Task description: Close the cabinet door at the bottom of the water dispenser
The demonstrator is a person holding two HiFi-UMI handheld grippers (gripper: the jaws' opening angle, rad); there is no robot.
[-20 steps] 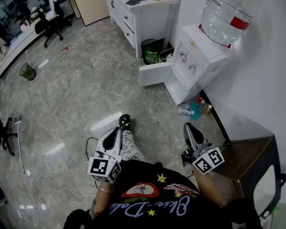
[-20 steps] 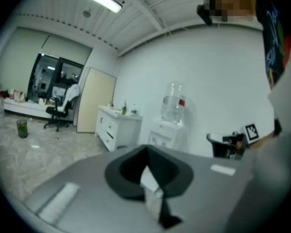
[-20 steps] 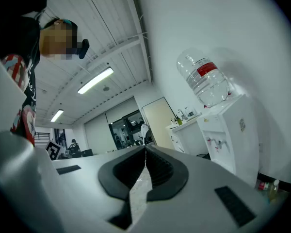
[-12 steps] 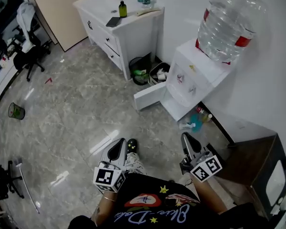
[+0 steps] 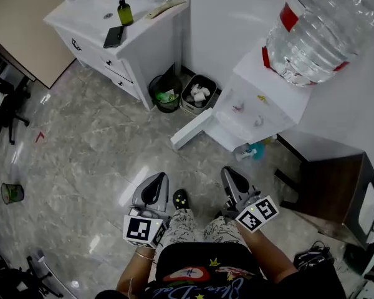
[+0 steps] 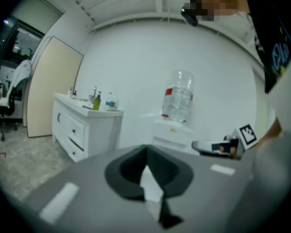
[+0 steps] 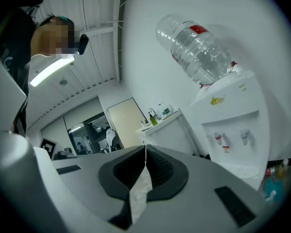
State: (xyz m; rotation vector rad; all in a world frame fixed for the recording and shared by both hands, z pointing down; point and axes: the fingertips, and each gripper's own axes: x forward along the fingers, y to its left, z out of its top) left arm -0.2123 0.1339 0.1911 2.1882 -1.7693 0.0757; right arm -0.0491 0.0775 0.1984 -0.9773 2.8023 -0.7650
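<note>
**Q:** What is changing between the earlier head views and this one?

**A:** The person is walking up to the dispenser (image 5: 262,108). It was sitting small in the upper right; now it is filling the right centre of the view, with the bottle (image 5: 311,36) looming above it. The door (image 5: 192,129) is not changing: it is standing open as before.

**Q:** What is that meaning for the task?

**A:** The approach is nearly finishing, while the closing itself is not yet beginning. Neither gripper is touching the door, and both are well apart from it.

**Q:** How are the grippers standing?

**A:** The left gripper (image 5: 157,180) and the right gripper (image 5: 232,176) are hanging low, close to the person's knees. In each gripper view the jaws are lying pressed together at the tips, with nothing between them.

**Q:** Where is the door sitting, and which way is it pointing?

**A:** It is hanging at the foot of the dispenser, beside the two bins (image 5: 198,92). From above it is showing edge-on as a white strip. Its long axis is running from the hinge at the cabinet's front corner out over the floor, with its free edge pointing toward the lower left of the head view. It is probably standing roughly square to the dispenser's front.

**Q:** What is the next move calling for?

**A:** Probably a push on the outer face, near the free edge, swinging it back toward the cabinet.
</note>
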